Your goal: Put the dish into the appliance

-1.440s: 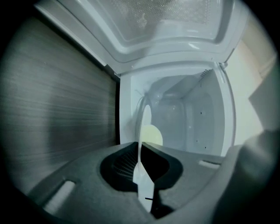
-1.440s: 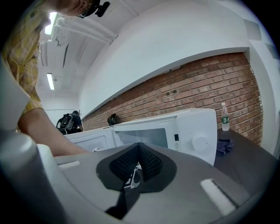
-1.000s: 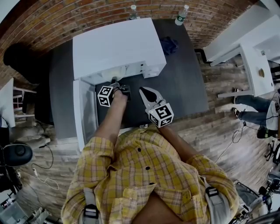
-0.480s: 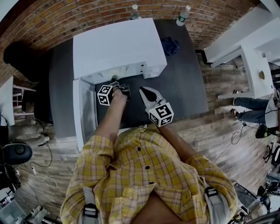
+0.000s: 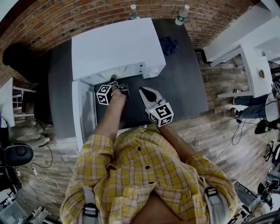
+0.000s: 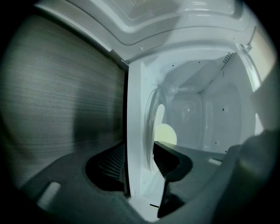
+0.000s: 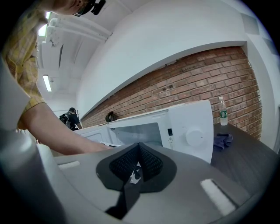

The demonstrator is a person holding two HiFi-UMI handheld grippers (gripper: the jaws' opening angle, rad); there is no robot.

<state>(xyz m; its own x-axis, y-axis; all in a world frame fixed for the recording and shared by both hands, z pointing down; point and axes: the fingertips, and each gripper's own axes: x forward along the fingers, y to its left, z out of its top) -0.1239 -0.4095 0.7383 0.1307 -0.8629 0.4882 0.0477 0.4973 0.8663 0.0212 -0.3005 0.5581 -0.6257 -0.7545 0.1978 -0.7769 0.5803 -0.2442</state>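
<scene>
The white microwave [image 5: 116,46] stands on the dark table [image 5: 183,83] with its door [image 5: 83,111] swung open to the left. My left gripper [image 5: 114,81] reaches into the cavity mouth, rolled on its side. In the left gripper view its jaws [image 6: 140,162] are opening. Between them are a white edge and the rim of a pale glassy dish [image 6: 151,118] lying inside the cavity; the pads no longer press on it. My right gripper [image 5: 142,91] hovers in front of the microwave [image 7: 192,131], shut and empty [image 7: 138,153].
Two water bottles [image 5: 133,11] [image 5: 181,15] stand at the table's far edge by the brick wall. A blue cloth [image 5: 168,45] lies right of the microwave. White desks and a seated person's legs [image 5: 251,105] are off to the right.
The left gripper has stayed at the microwave mouth, edging slightly left. The right gripper has not moved. The person's legs at the right edge have shifted.
</scene>
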